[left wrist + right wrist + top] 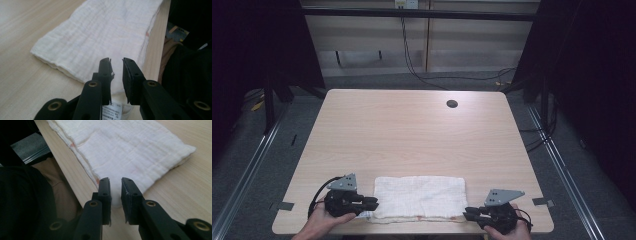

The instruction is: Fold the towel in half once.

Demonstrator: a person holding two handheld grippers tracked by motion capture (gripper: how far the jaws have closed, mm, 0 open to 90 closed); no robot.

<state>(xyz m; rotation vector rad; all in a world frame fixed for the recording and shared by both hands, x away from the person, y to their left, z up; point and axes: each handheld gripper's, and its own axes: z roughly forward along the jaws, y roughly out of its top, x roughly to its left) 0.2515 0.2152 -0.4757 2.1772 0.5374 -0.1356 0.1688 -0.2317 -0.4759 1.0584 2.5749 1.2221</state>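
Note:
A folded white towel lies flat near the table's front edge, between my two grippers. My left gripper is at the towel's left end. In the left gripper view its jaws stand a little apart over the near corner of the towel, with a narrow gap and no cloth pinched. A small printed label shows under them. My right gripper is at the towel's front right corner. Its jaws are likewise slightly apart above the corner of the towel.
The wooden table has a round cable hole at the back right. The table's front edge runs just beside both grippers. Cables trail over the floor behind the table.

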